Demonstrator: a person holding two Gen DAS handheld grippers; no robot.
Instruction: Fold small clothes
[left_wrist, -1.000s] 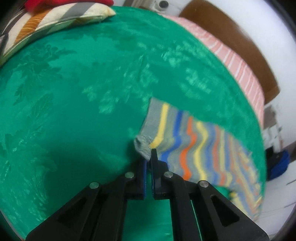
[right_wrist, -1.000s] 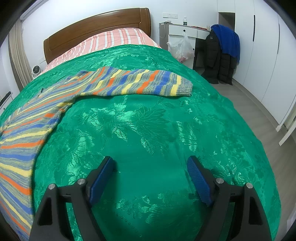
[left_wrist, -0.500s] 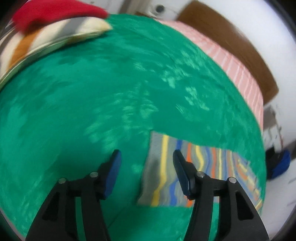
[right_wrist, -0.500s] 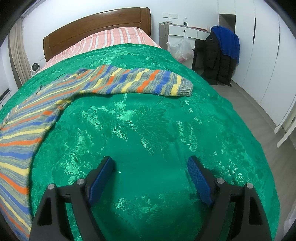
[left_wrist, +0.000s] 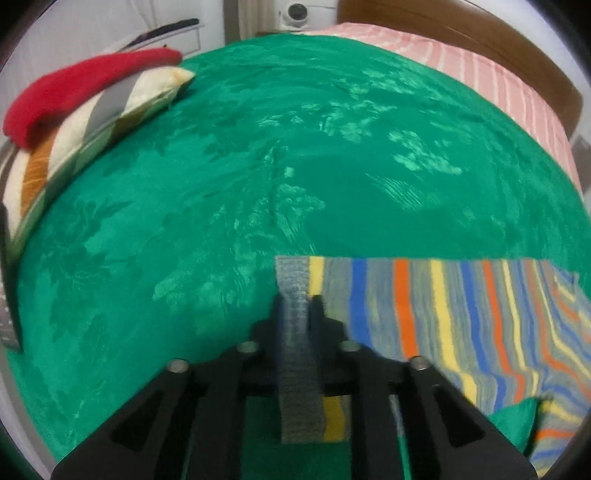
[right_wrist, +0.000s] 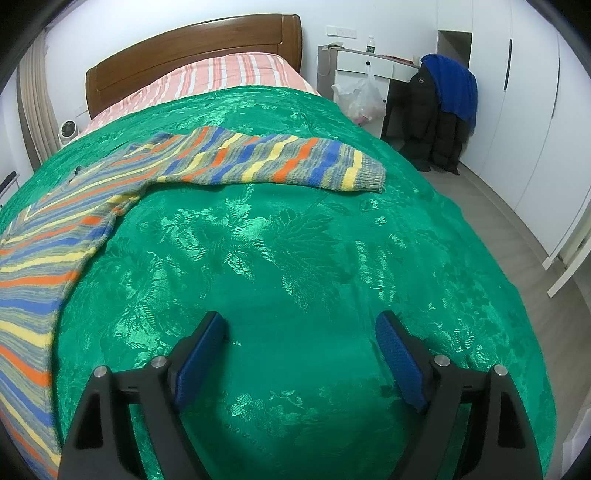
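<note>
Lying across the green bedspread — one striped knit sweater, grey ground with yellow, blue and orange bands.

- Sweater body: spread toward the left edge of the bedspread in the right wrist view, running off the lower left of that picture.
- One sleeve: stretched flat across the bedspread toward its right edge, below the pink striped sheet; grey ribbed cuff lies short of that edge.
- Other sleeve: in the left wrist view it lies flat on the bedspread, stripes running crosswise; its grey ribbed cuff passes back between the fingers of the left gripper.
- Left gripper: fingers pressed close together, pinching the grey cuff, which shows ahead of the tips and again behind them.
- Right gripper: blue-padded fingers spread wide, holding nothing, above bare bedspread near its foot end, well apart from the sweater.
- Striped cushion: at the left edge of the bedspread in the left wrist view, a red cloth lying on top of it.
- Wooden headboard — beyond the pink striped sheet.
</note>
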